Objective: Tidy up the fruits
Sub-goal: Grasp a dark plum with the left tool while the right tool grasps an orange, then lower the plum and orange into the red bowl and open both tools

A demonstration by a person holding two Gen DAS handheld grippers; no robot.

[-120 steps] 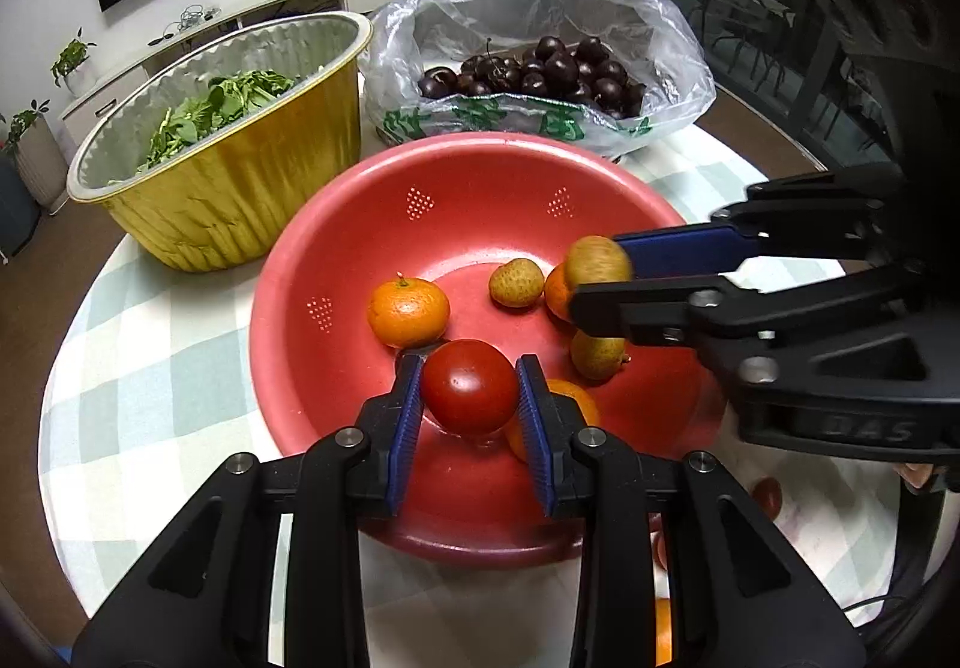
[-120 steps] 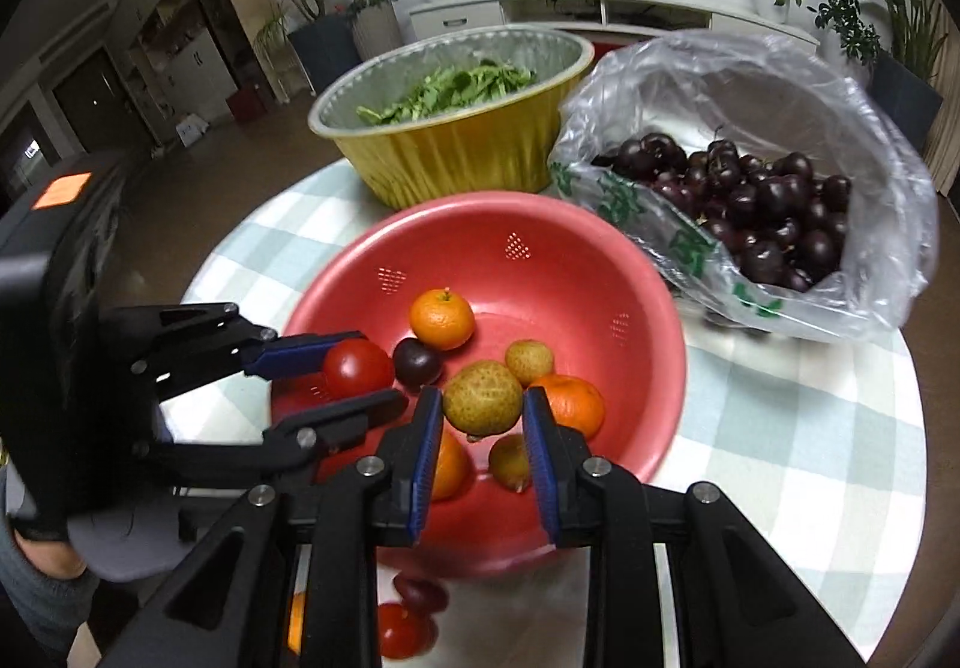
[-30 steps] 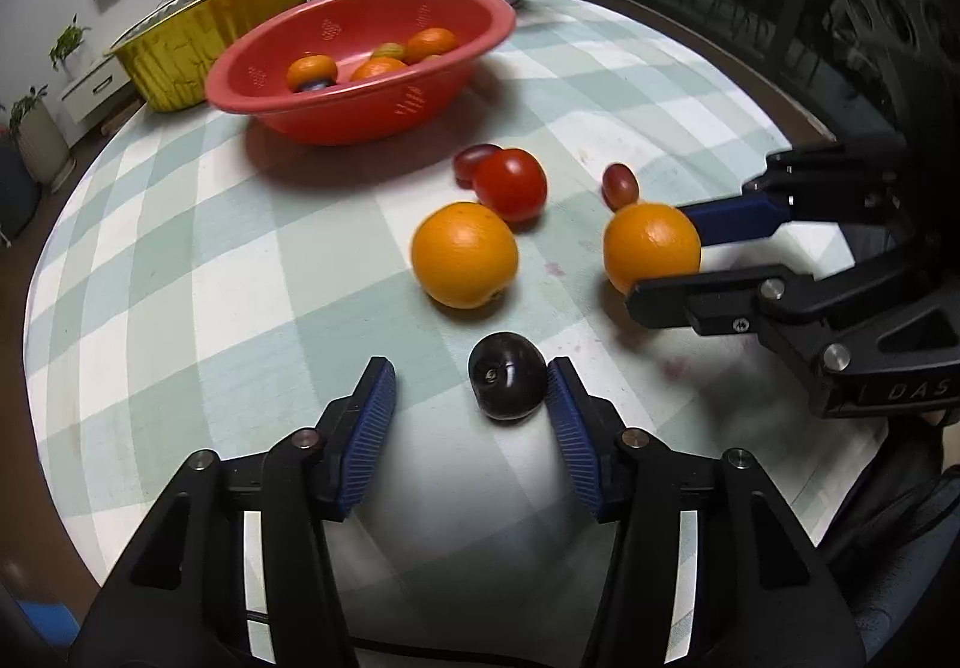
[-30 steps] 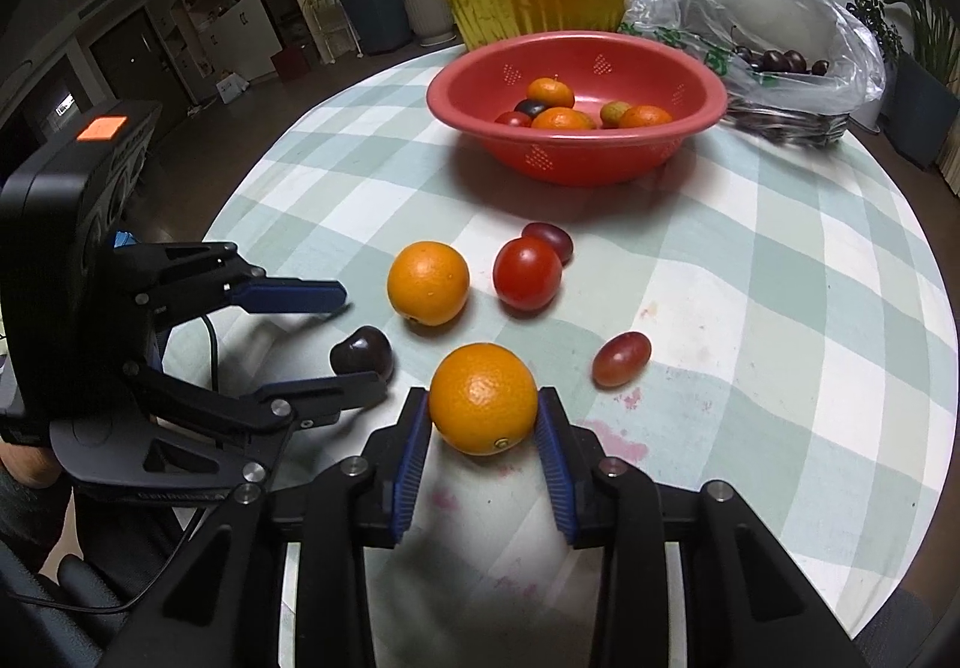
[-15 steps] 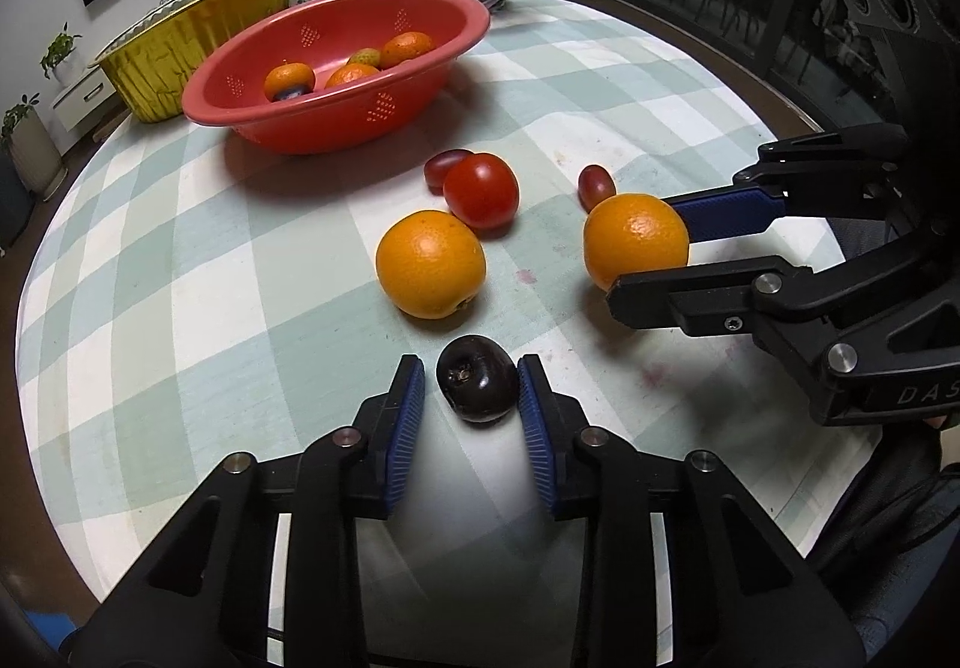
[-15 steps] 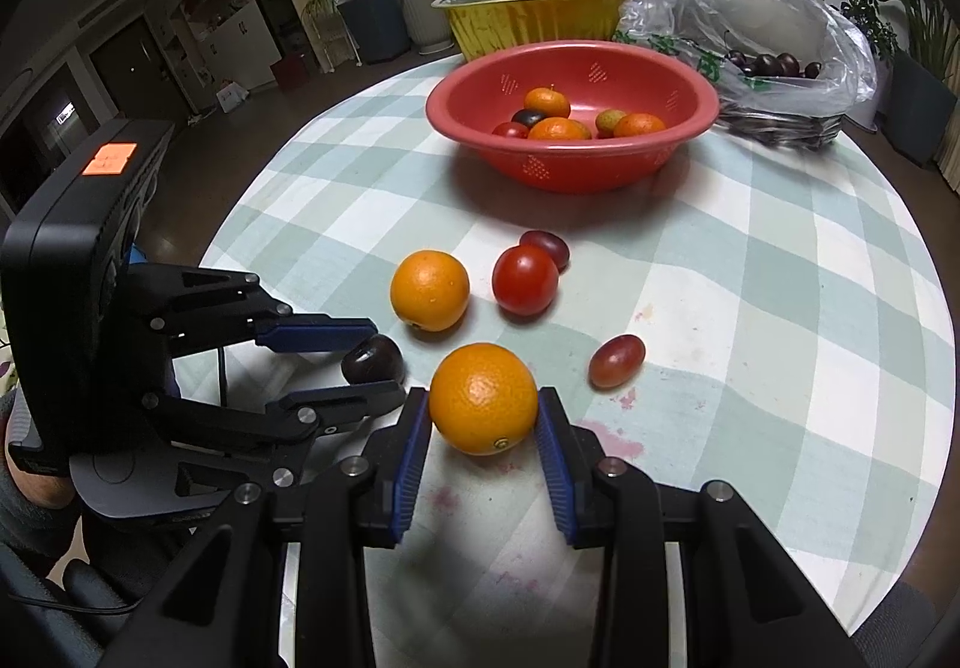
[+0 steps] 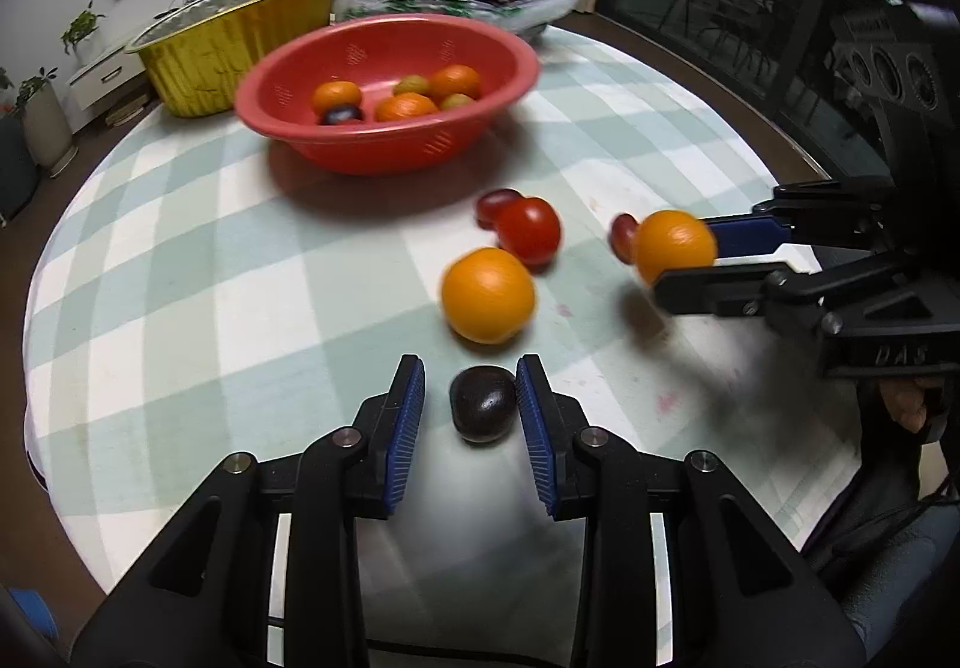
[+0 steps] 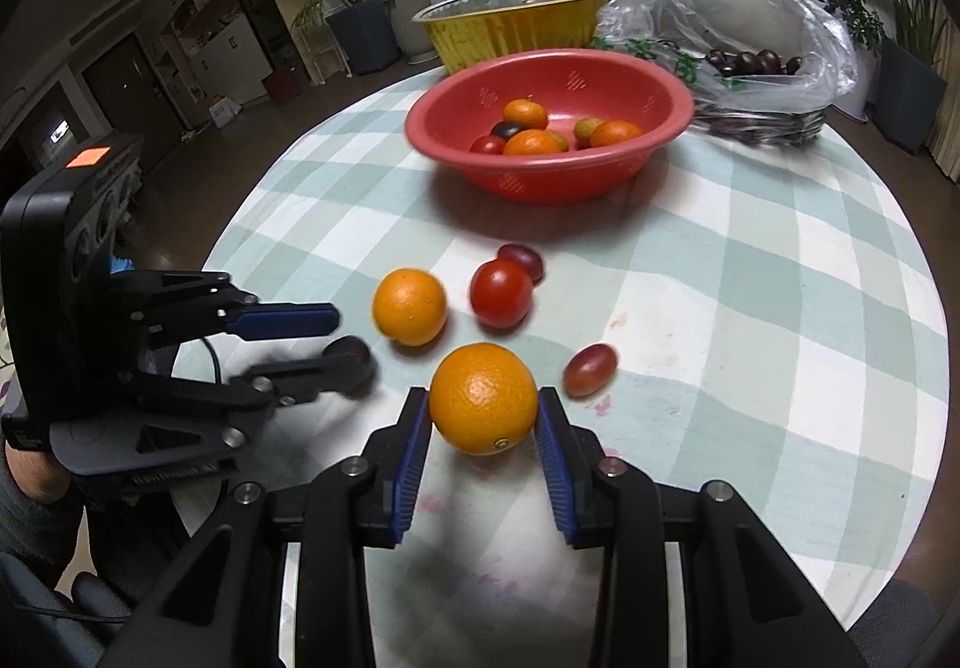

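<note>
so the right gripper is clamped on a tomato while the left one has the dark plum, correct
Not quite: the right gripper is clamped on an orange, as the right wrist view shows. The tomato lies loose on the table. The left gripper does have the dark plum.

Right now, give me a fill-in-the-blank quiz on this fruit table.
The right gripper holds an ____.
The bowl is coloured ____.
Beside the tomato, ____ loose orange lies on the cloth.
Answers: orange; red; one.
</note>
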